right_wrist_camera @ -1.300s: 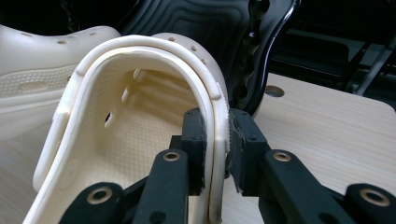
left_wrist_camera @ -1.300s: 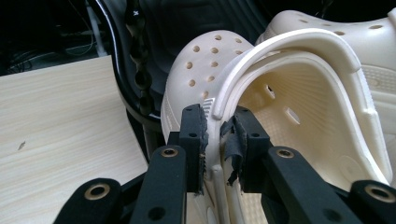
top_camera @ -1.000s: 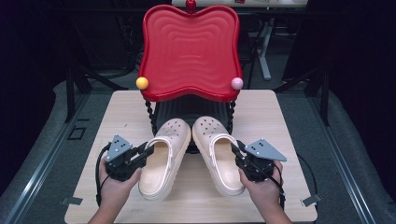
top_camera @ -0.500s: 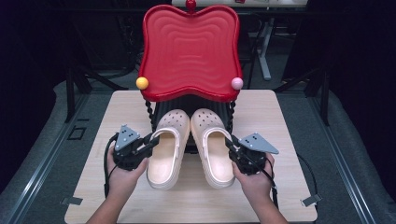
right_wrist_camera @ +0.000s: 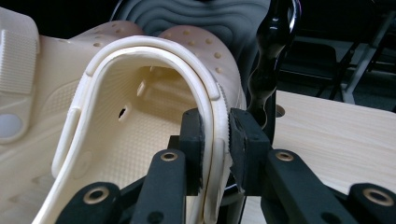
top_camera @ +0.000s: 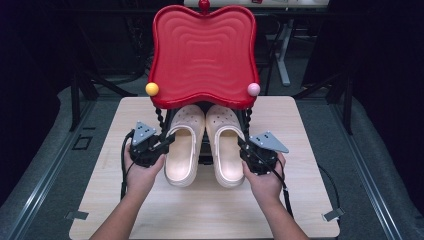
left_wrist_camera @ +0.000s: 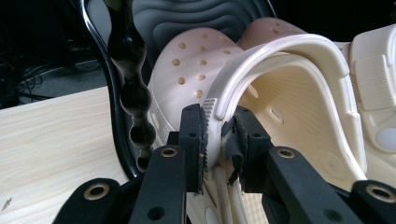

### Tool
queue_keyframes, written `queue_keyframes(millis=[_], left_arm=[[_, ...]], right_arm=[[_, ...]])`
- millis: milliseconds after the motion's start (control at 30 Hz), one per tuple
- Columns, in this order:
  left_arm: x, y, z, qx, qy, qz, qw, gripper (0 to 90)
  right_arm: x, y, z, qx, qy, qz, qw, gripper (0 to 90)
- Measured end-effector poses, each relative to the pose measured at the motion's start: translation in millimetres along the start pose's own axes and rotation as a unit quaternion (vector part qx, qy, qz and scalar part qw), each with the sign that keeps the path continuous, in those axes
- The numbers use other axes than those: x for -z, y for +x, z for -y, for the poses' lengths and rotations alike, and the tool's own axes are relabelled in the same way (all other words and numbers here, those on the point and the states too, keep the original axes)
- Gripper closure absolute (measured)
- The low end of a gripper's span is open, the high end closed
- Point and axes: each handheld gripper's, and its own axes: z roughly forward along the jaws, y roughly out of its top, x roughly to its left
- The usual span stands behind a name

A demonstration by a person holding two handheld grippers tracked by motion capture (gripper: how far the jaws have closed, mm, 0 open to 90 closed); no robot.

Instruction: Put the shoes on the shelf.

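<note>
Two cream perforated foam clogs are lying side by side on the pale wooden table [top_camera: 300,130], toes pointing away from the person and tucked under the seat of a red glossy plastic chair [top_camera: 204,55] with a rippled, wavy-edged seat. The left clog [top_camera: 182,150] and the right clog [top_camera: 227,150] are just beside each other, heels toward the table's near edge.

The left gripper [top_camera: 162,146] is pinching the outer side wall of the left clog; in the left gripper view its black fingers [left_wrist_camera: 194,140] are sitting narrow, pads pressing on the rim and the folded heel strap of the left clog [left_wrist_camera: 261,88]. The right gripper [top_camera: 246,150] is doing the same on the outer wall of the right clog [right_wrist_camera: 140,107]; its jaws have just been opening slightly, yet the rim is staying between the pads [right_wrist_camera: 243,140], and both are touching it.

A black beaded chair leg [left_wrist_camera: 130,93] is standing just beside the left clog; another [right_wrist_camera: 268,70] is standing beside the right. A yellow ball [top_camera: 152,89] and a pink ball [top_camera: 253,89] are sitting at the seat's front corners.
</note>
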Motion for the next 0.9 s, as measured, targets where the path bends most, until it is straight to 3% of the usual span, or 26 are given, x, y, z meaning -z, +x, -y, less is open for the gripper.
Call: queue_keyframes(millis=[167,567,800,900], left_arm=[[-12.3,-3.7,-1.7,-0.024,0.005,-0.014,0.9996,75.4],[-27.4,-0.6,-11.2,-0.009,0.001,-0.019,0.9998,74.9],[-33.3,-2.8,-16.5,-0.013,-0.001,-0.031,0.9994,73.9],[-33.9,-1.9,-16.3,-0.008,-0.002,-0.027,0.9996,72.2]], right_arm=[[-11.1,3.0,-2.0,-0.004,0.003,0.002,1.0000,74.1],[-28.6,3.1,-14.2,-0.013,0.012,0.000,0.9998,73.6],[-35.6,6.8,-20.0,-0.029,0.008,0.000,0.9995,72.3],[-37.4,8.0,-19.7,-0.031,0.007,-0.010,0.9994,68.5]])
